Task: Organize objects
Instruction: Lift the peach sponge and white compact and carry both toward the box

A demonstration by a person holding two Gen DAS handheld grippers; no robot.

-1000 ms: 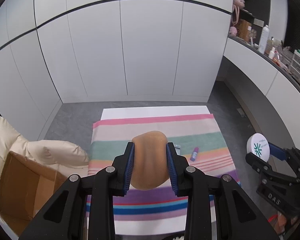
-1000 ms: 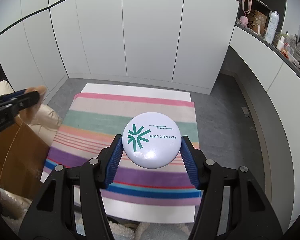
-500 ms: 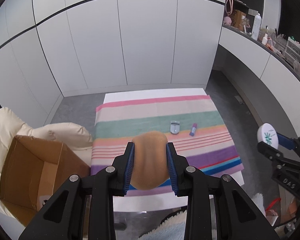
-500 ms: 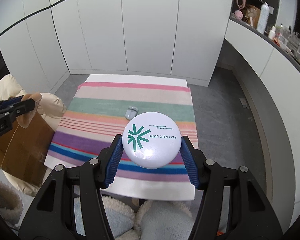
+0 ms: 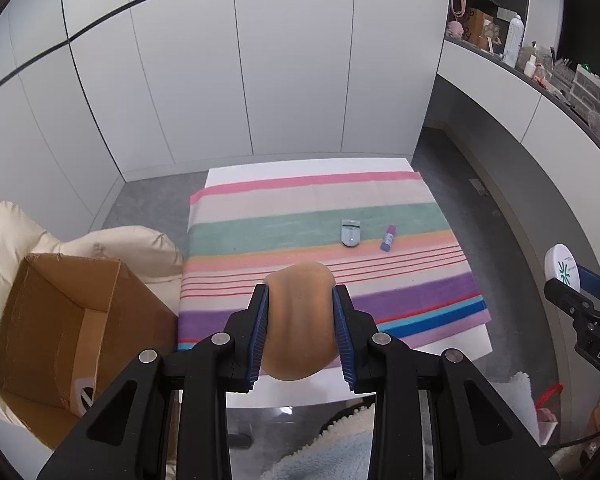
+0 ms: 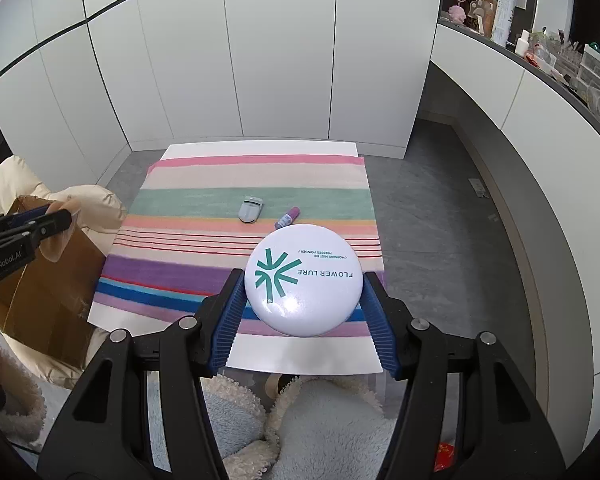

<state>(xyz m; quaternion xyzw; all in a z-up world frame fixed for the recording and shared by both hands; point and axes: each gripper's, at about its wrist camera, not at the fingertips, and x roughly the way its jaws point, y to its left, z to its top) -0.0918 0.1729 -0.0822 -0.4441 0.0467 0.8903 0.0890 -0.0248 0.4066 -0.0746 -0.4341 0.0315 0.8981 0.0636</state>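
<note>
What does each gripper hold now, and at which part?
The left gripper clamps a tan sponge by its two sides. The right gripper clamps a round white compact at opposite points of its rim.

Between your left tongs, black with blue pads, sits a tan-beige sponge. Your right tongs carry a white compact with a teal star mark and teal lettering. Ahead of both, the cloth runs in pink, beige, green, orange, purple and blue stripes, with a grey curler and purple tube. Left of your left tongs: a brown box.
</note>
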